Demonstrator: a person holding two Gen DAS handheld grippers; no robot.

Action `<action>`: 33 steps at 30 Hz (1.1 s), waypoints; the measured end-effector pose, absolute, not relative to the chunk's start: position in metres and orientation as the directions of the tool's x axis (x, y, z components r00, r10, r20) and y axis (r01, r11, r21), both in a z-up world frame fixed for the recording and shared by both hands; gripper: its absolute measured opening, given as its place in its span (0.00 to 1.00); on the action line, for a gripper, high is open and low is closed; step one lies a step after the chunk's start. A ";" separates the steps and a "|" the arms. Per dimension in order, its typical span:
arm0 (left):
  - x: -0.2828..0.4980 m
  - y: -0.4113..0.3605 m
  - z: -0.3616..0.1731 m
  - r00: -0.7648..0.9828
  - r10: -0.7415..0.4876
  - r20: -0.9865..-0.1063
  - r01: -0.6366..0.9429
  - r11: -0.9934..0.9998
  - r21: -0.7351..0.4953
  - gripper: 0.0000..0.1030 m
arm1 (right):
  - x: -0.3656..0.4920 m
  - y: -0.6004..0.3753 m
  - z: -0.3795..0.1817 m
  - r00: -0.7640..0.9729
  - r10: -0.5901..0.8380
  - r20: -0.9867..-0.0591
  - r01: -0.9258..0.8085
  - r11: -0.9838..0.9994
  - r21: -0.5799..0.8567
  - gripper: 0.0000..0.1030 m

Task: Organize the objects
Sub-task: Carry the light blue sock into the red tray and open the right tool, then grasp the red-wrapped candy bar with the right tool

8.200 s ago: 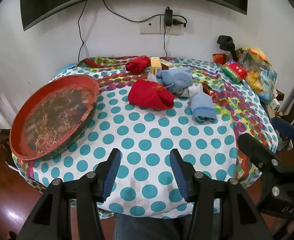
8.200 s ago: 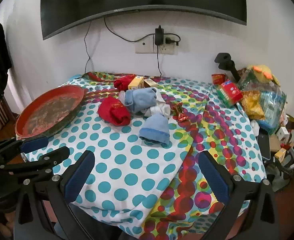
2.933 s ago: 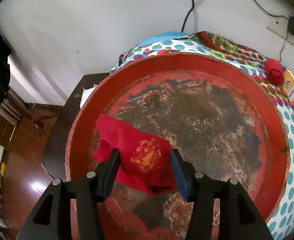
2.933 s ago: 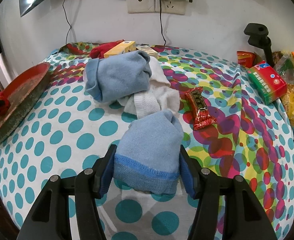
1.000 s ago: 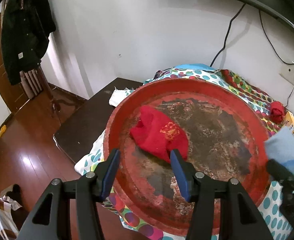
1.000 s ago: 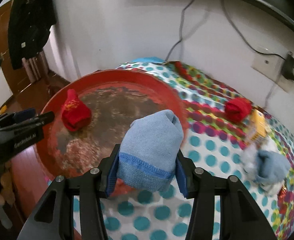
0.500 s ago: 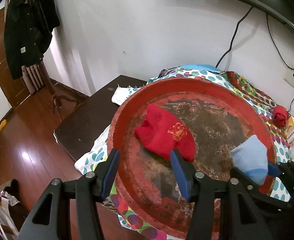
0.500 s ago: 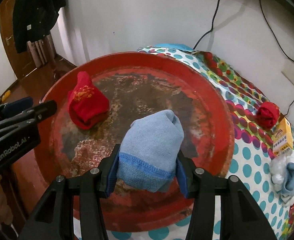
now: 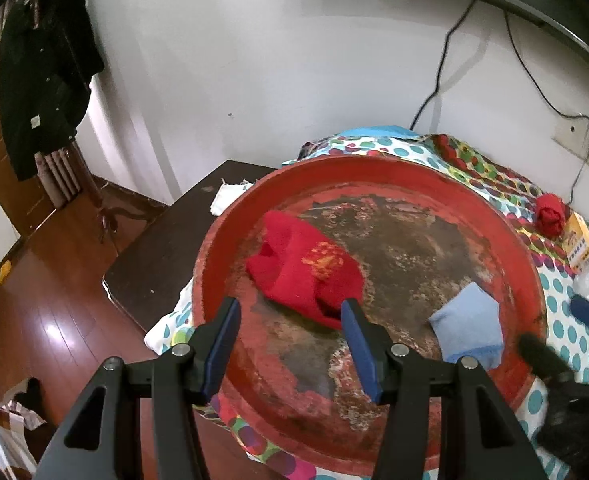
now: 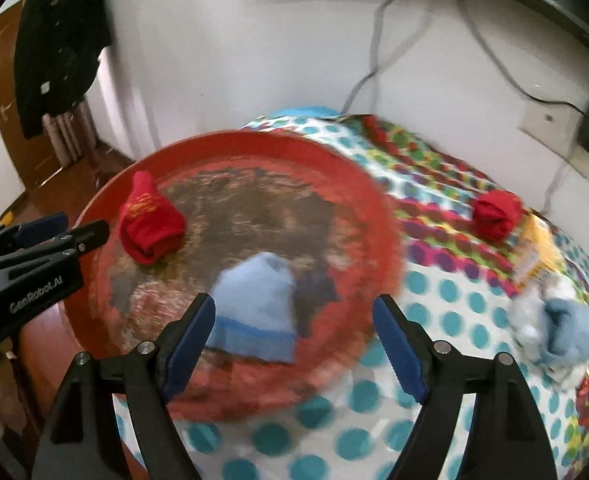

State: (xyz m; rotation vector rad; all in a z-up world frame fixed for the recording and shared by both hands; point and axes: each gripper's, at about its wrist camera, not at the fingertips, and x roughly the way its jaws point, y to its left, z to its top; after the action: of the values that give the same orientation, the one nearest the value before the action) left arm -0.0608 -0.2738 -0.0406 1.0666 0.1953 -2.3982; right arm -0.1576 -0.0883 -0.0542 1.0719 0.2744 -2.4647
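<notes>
Release is done: the right gripper, a moment ago clamped on the blue sock, now has wide fingers, the sock lying in the red tray beside the red sock; left gripper wide, empty.

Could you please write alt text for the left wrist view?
A round red tray on a polka-dot tablecloth holds a red sock and a light blue sock, seen past the open, empty left gripper.
</notes>
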 end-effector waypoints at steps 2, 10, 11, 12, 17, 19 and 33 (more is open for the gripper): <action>-0.063 -0.267 -0.042 -0.570 -0.383 -0.727 0.486 -0.870 0.077 0.52 | -0.157 -0.068 -0.053 -0.621 -0.292 -0.727 0.435 -0.900 -0.010 0.77; -0.067 -0.237 -0.044 -0.603 -0.366 -0.709 0.411 -0.904 0.118 0.52 | -0.164 0.054 -0.052 -0.677 -0.165 -0.718 0.246 -0.969 -0.009 0.77; -0.068 -0.232 -0.045 -0.605 -0.363 -0.708 0.397 -0.909 0.127 0.52 | -0.165 0.071 -0.053 -0.680 -0.144 -0.718 0.215 -0.976 -0.008 0.77; -0.069 -0.228 -0.045 -0.608 -0.362 -0.707 0.386 -0.913 0.136 0.52 | -0.165 0.089 -0.054 -0.686 -0.122 -0.717 0.184 -0.983 -0.010 0.77; -0.071 -0.204 -0.043 -0.640 -0.363 -0.677 0.314 -0.928 0.201 0.52 | -0.170 0.165 -0.059 -0.699 -0.033 -0.714 0.069 -0.997 -0.020 0.77; -0.072 -0.192 -0.042 -0.653 -0.360 -0.667 0.277 -0.933 0.232 0.52 | -0.173 0.183 -0.061 -0.703 -0.012 -0.711 0.049 -0.998 -0.031 0.75; -0.103 -0.082 -0.025 -0.712 -0.062 -0.699 -0.140 -0.964 0.228 0.52 | -0.228 0.223 -0.100 -0.641 -0.012 -0.767 0.089 -0.994 -0.059 0.46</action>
State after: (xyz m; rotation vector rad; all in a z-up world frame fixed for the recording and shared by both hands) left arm -0.1026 -0.0816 -0.0250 1.2057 -0.4241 -2.9163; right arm -0.2284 0.2234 -0.0997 1.3049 0.1412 -2.7926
